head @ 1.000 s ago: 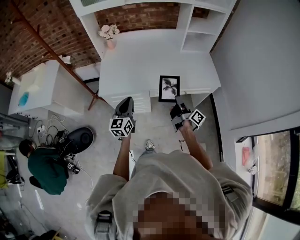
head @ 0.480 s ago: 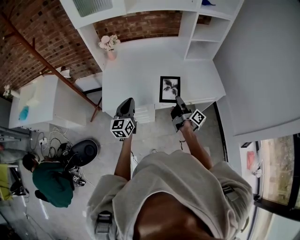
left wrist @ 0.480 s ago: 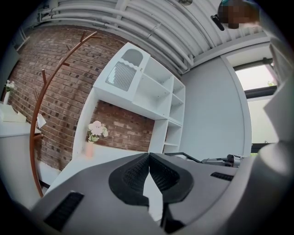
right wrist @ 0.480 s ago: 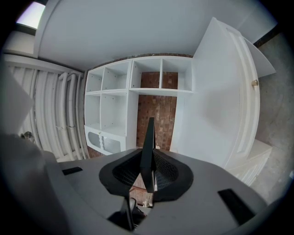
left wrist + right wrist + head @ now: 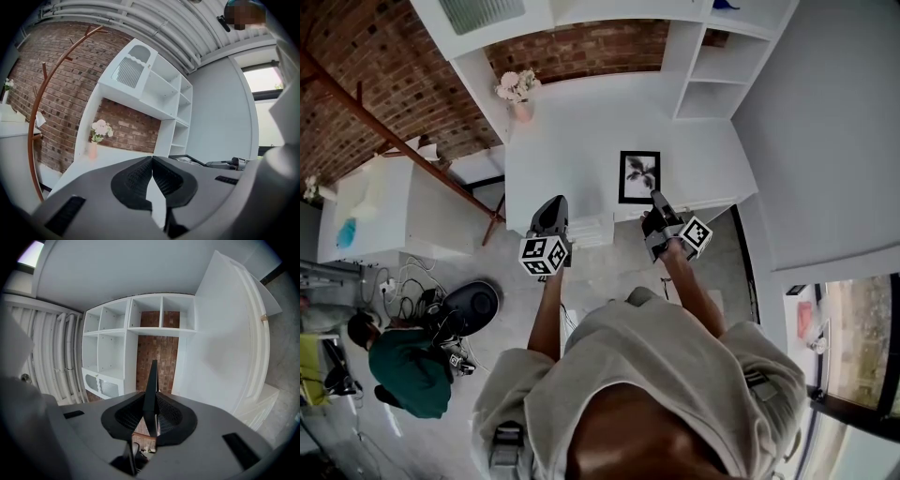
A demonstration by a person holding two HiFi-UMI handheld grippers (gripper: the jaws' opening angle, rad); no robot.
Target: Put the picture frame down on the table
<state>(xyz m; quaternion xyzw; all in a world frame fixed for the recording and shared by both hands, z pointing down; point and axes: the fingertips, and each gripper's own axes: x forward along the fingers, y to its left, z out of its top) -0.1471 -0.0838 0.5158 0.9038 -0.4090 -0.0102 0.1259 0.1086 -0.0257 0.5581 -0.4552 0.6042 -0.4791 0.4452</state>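
The black picture frame, with a black-and-white plant print, lies face up and level over the near right part of the white table. My right gripper is shut on its near edge. In the right gripper view the frame shows edge-on, pinched between the two pads. Whether it touches the tabletop I cannot tell. My left gripper hovers at the table's near edge, left of the frame, shut with nothing in it. In the left gripper view its pads meet, and the frame shows to the right.
A pink vase of flowers stands at the table's far left by the brick wall. White shelves rise at the back right. White drawers sit under the table edge. A person crouches on the floor at left beside cables.
Both grippers have moved forward toward the table. The frame, which overhung the near edge, now sits farther in over the tabletop. The right gripper's hold is unchanged.
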